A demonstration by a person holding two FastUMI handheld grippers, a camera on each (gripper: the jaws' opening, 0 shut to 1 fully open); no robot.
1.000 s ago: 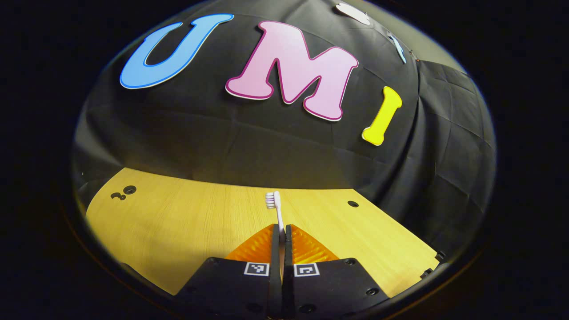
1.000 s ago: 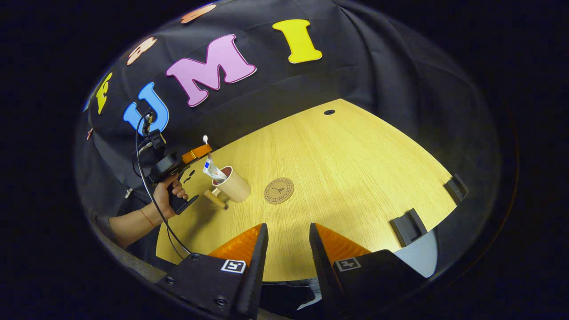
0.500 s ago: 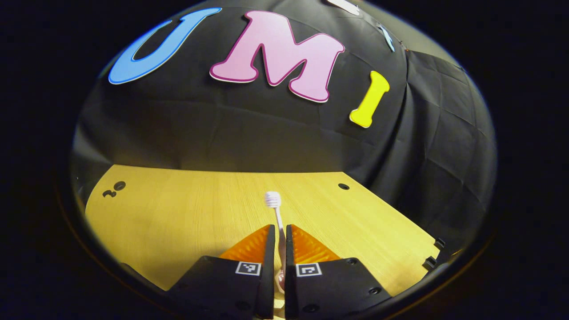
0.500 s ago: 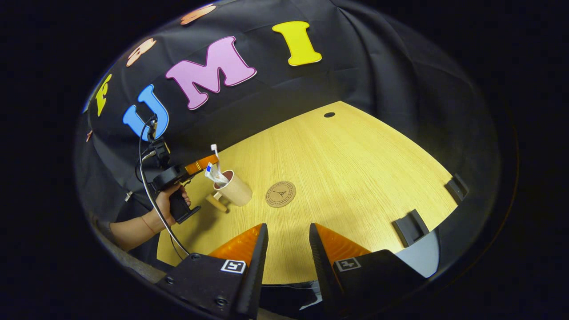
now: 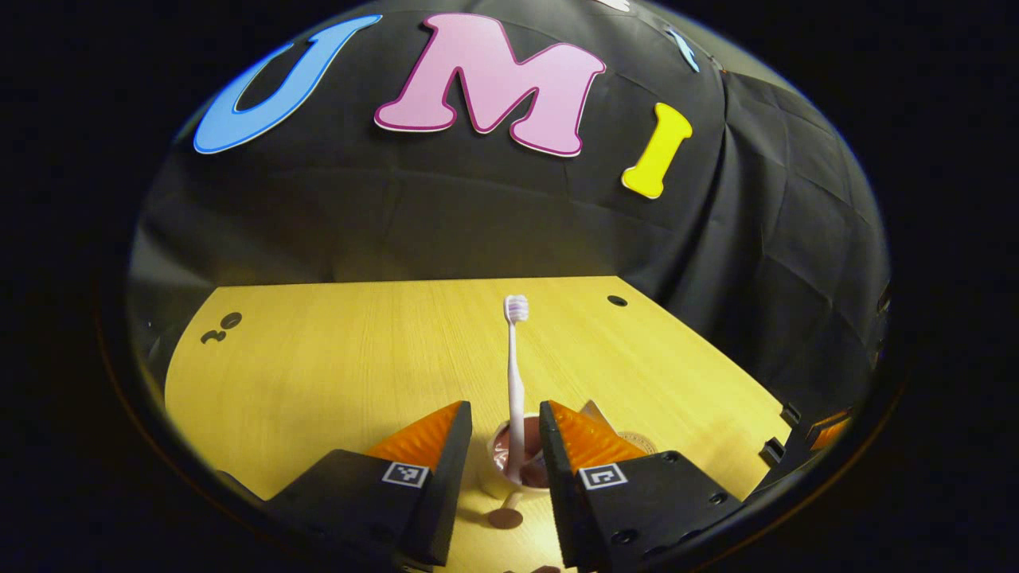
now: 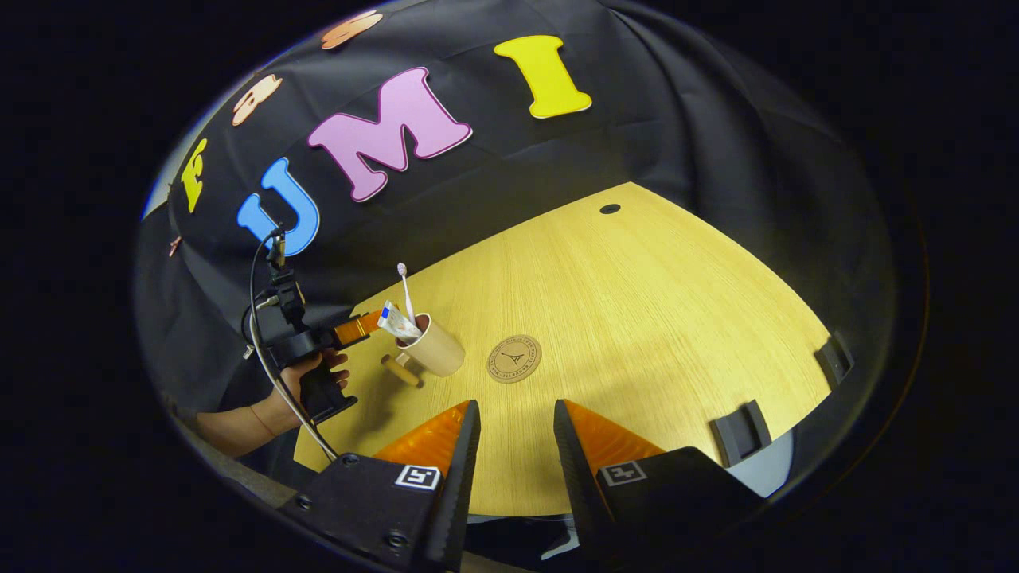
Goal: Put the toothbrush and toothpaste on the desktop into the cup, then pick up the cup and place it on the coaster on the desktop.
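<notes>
Pale yellow wood-grain laminate covers the counter [image 5: 334,358], and on it, directly ahead of the left gripper [image 5: 503,430] and between its spread fingers, stands the tan cylindrical cup with a dark reddish inside [image 5: 509,465]. The white slim-handled toothbrush with a pale bristle head [image 5: 514,374] stands in that cup, nearly upright, its head rising well above the fingertips; neither finger touches it, so the left gripper is released. Just beyond the gripper's right finger, a sliver of the round brown coaster [image 5: 637,438] lies flat on the counter. In the right gripper view the right gripper [image 6: 513,422] hangs above the near edge of the counter with its fingers parted and nothing between them. Ahead of it and slightly to its left lies the coaster [image 6: 514,359], and farther left stands the cup [image 6: 434,350], apart from the coaster, its wooden handle [image 6: 400,371] sticking out toward the near side. The toothbrush [image 6: 405,290] and the white toothpaste tube with a blue end [image 6: 396,321] both lean out of the cup's mouth. Left of the cup, a person's hand [image 6: 318,374] holds the left gripper [image 6: 362,325], whose tips reach close to the toothpaste tube.
</notes>
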